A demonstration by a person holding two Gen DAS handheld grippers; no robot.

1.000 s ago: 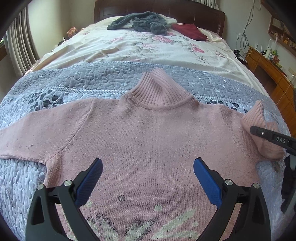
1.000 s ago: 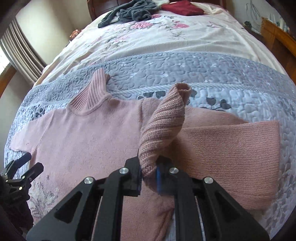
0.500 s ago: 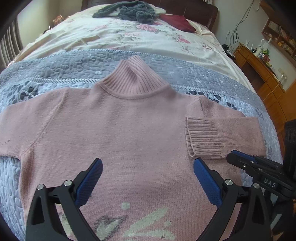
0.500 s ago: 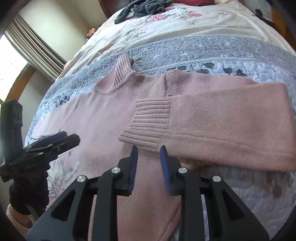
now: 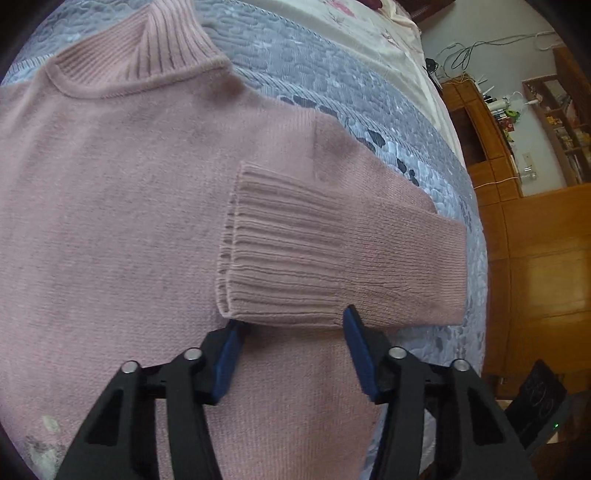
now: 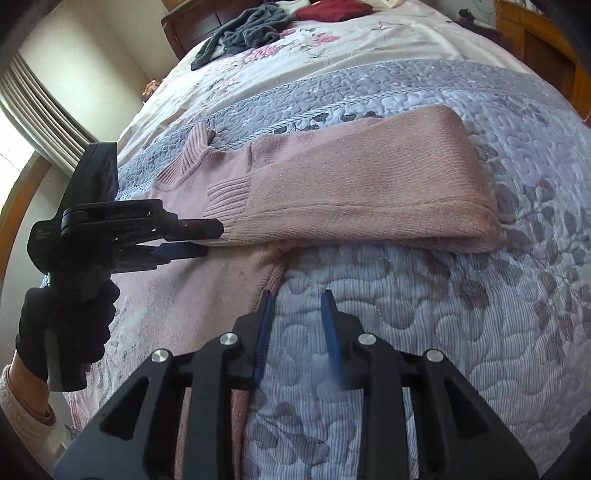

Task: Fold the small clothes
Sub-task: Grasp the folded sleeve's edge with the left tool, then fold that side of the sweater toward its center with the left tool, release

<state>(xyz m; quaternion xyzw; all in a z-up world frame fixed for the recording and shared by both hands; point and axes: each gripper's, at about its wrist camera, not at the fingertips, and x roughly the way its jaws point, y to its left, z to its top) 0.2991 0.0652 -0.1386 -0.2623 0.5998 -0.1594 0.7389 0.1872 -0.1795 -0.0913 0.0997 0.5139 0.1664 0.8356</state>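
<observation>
- We see a pink sweater (image 5: 110, 206) lying flat, front up, on the bed (image 6: 461, 314), over its grey quilted band.
- Collar (image 5: 155, 48) points to the headboard end.
- One sleeve (image 5: 332, 258) is folded in across the chest, its ribbed cuff (image 5: 266, 251) resting on the body.
- Left tongs (image 5: 291, 325) are open, blue pads either side of the cuff's near edge; left tip touches or slips under the cuff corner, and we cannot tell which.
- In the right view, left tongs (image 6: 199, 240) sit at the cuff edge (image 6: 229, 199), one finger above and one below; a dark-gloved hand (image 6: 62, 325) holds them.
- Right tongs (image 6: 295, 306) are open, gripping nothing, low over the quilt just beside the sweater's side edge; left pad sits at that edge.
- The sleeve fold (image 6: 476, 206) lies on the quilt right of the body.
- A grey garment (image 6: 243, 33) and a red one (image 6: 332, 9) lie far up the bed, well apart from the sweater.
- Wooden furniture (image 5: 535, 240) stands right of the bed.
</observation>
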